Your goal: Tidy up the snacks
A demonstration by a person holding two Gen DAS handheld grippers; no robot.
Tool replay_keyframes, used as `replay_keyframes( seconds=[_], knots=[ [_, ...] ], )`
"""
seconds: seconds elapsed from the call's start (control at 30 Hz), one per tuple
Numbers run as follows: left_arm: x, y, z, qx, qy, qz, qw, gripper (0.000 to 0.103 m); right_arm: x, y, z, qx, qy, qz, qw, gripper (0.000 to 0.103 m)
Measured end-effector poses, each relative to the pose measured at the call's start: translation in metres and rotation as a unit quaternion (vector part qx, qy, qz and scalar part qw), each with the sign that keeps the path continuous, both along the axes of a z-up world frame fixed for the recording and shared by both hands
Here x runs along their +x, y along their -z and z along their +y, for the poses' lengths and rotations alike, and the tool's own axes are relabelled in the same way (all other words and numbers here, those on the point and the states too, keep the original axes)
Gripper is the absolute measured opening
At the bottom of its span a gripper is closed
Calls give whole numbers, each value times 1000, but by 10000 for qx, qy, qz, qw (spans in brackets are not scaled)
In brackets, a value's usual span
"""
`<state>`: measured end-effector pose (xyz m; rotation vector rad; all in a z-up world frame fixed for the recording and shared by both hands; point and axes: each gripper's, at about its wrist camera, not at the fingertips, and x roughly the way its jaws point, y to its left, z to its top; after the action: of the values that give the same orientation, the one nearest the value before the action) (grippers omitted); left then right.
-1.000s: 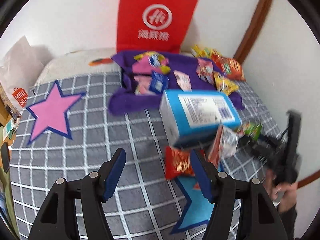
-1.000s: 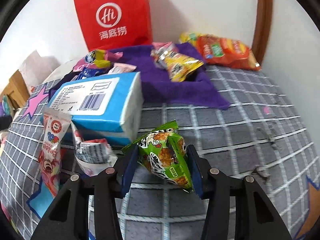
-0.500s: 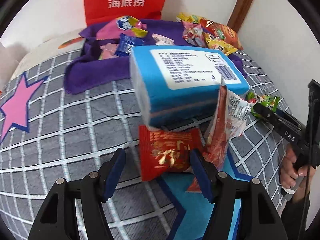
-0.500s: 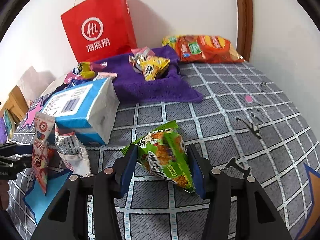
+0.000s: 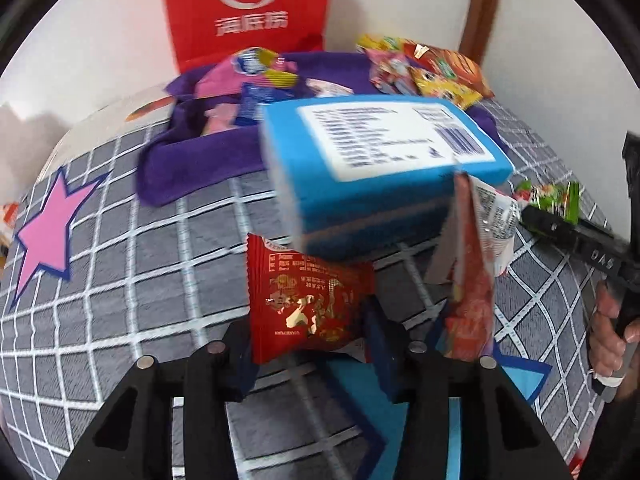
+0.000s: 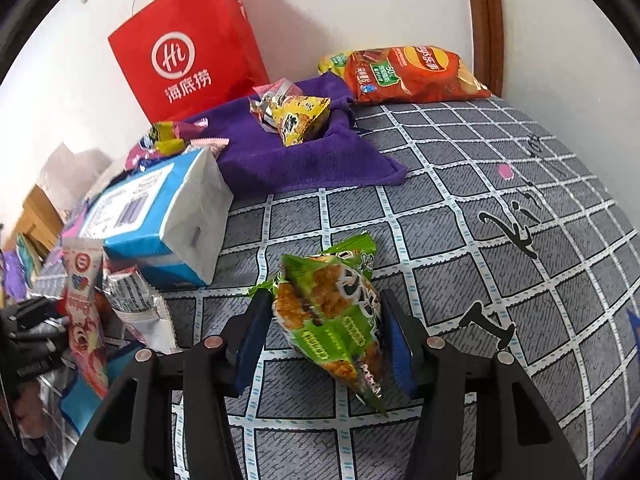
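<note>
A red snack packet (image 5: pixel 308 296) stands on the grey checked bedspread (image 5: pixel 120 264), just in front of a blue tissue box (image 5: pixel 380 168). My left gripper (image 5: pixel 308 328) has its jaws closing on this packet, and both blue pads touch its side edges. In the right wrist view, my right gripper (image 6: pixel 326 320) holds a green snack packet (image 6: pixel 332 312) upright between its pads; the jaws are opening slightly while the pads stay against it. The right gripper with the green packet (image 5: pixel 552 196) also shows at the right edge of the left wrist view.
A purple cloth (image 6: pixel 304 156) at the back carries several small snack packets. Behind it stands a red paper bag (image 6: pixel 188 56), and an orange chip bag (image 6: pixel 408 72) lies in the far corner. Two tall packets (image 5: pixel 472 288) lean against the tissue box. A person's hand (image 5: pixel 608 328) grips the right tool.
The left gripper came down and forward to the red packet, and its jaws narrowed onto it. The right gripper shifted a little with the green packet still between its pads.
</note>
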<state>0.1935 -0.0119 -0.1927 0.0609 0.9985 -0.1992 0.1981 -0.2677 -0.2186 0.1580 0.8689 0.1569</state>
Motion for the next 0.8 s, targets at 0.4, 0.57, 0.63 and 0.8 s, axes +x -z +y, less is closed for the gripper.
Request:
replay_keyframes(
  seconds=[0.4, 0.57, 0.63, 0.8],
  knots=[
    [-2, 5, 10, 134, -186, -198, 9995, 42, 1, 1, 14, -632, 14, 61, 9980, 50],
    [-6, 0, 20, -273, -194, -20, 9994, 40, 0, -1, 2, -249, 95, 18, 9996, 45],
    [-10, -5, 24, -410, -182, -16, 9990, 40, -2, -2, 3, -304, 103, 5, 9995, 45],
    [-16, -22, 30, -442, -188, -136, 9988, 40, -7, -5, 22, -678, -106, 13, 9976, 45]
  ],
)
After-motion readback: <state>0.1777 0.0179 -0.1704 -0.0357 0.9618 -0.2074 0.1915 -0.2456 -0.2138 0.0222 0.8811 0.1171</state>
